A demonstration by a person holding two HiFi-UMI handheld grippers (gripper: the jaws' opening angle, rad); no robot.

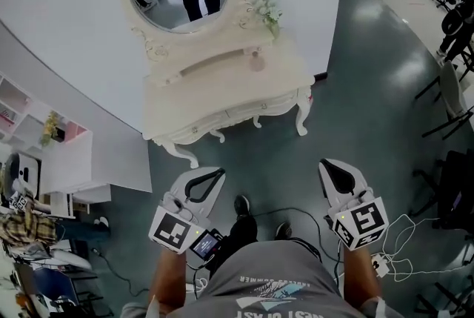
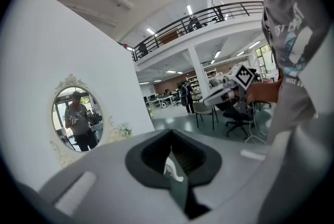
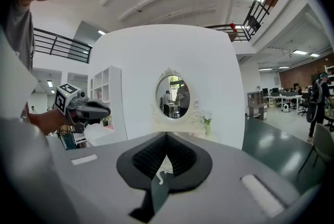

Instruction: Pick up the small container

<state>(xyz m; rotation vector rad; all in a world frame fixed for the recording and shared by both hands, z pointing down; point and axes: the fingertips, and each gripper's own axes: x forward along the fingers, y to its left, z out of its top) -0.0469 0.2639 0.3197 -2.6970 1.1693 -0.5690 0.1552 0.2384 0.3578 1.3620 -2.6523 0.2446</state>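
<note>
While the small container sits on the vanity surface, the left gripper and right gripper hover well short of it, jaws pressed together on nothing.

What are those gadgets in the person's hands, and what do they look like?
Both are white plastic shells with black-padded jaws: the left gripper and the right gripper. Each carries a cube of black-and-white square markers. A small lit screen sits by the left one, and white cables lie near the right one. The person wears a grey printed T-shirt.
</note>
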